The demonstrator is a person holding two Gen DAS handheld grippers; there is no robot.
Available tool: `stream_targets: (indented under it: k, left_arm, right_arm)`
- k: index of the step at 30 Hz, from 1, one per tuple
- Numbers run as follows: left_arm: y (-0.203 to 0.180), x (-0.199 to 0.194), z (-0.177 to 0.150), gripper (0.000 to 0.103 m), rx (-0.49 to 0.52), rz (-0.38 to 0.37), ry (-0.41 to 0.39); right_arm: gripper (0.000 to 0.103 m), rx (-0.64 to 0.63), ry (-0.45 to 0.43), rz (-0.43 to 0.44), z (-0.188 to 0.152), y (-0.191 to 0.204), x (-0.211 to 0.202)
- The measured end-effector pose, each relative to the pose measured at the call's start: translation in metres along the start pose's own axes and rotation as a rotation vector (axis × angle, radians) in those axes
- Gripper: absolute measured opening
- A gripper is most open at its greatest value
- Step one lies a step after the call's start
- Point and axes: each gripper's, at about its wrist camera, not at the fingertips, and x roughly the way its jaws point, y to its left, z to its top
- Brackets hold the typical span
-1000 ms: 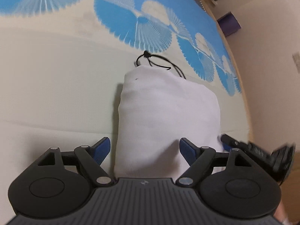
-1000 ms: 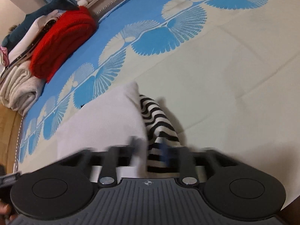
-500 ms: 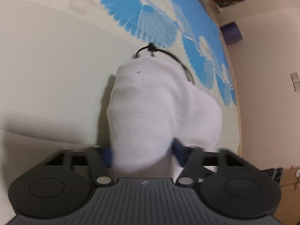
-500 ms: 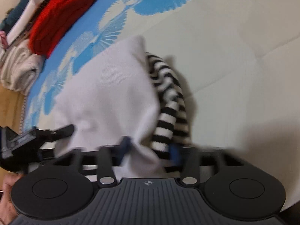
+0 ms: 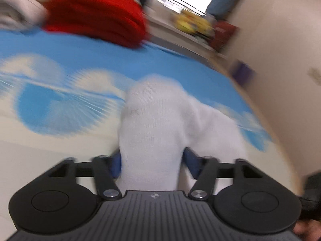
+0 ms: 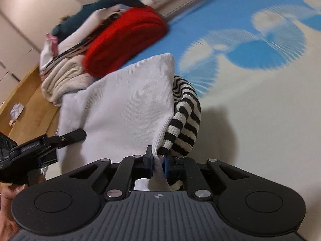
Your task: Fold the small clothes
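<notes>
**Both claws clamped on the white garment**

My right claw [image 6: 157, 161] pinches the near edge of the white garment [image 6: 128, 104], its striped black-and-white lining [image 6: 185, 120] bulging beside. My left claw [image 5: 151, 163] grips another bunch of the same cloth, lifted above the blue-patterned bed cover [image 5: 60, 108]. Farther back lies a red folded knit [image 6: 124, 40] against a stack of pale clothes [image 6: 62, 80].

A home bedroom: a bed sheet [image 6: 260, 120] with blue fan prints fills the frame, folded clothes [image 6: 66, 80] and a red blanket [image 6: 124, 40] pile at upper left, wood floor [image 6: 26, 104] at left.
</notes>
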Motion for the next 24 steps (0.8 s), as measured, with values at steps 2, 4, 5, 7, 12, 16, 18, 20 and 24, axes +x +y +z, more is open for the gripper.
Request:
stream_targets:
  k: [2,4,5,7,12,16,18,20,24]
  left_arm:
    - [0.012,-0.01,0.0,0.072,-0.008,0.035,-0.035]
    - [0.02,-0.013,-0.004,0.071,-0.025,0.004,0.006]
    - [0.024,-0.012,-0.008,0.069,-0.031,-0.011,0.045]
    - [0.029,-0.007,-0.019,0.065,-0.01,-0.015,0.137]
    - [0.03,0.019,-0.063,0.063,0.13,0.122,0.37]
    - [0.037,-0.006,-0.06,0.062,0.091,0.068,0.321]
    - [0.031,-0.011,-0.058,0.063,0.111,0.028,0.321]
    - [0.027,0.001,-0.068,0.066,0.157,0.05,0.383]
    - [0.028,-0.003,-0.072,0.08,0.125,0.099,0.37]
  right_arm:
    - [0.009,-0.051,0.002,-0.045,0.003,0.008,0.021]
    - [0.008,-0.064,0.031,-0.101,0.004,0.007,0.046]
    - [0.008,-0.066,0.038,-0.142,0.005,0.004,0.056]
    - [0.008,-0.037,0.059,-0.193,0.005,-0.005,0.066]
    - [0.027,0.036,0.078,-0.204,0.004,-0.013,0.07]
    - [0.033,0.017,0.053,-0.187,0.001,-0.005,0.04]
    - [0.037,-0.017,0.079,-0.139,-0.002,0.001,0.029]
    - [0.038,-0.086,0.153,-0.125,-0.01,0.005,0.03]
    - [0.048,-0.184,0.338,-0.32,-0.037,-0.01,0.048]
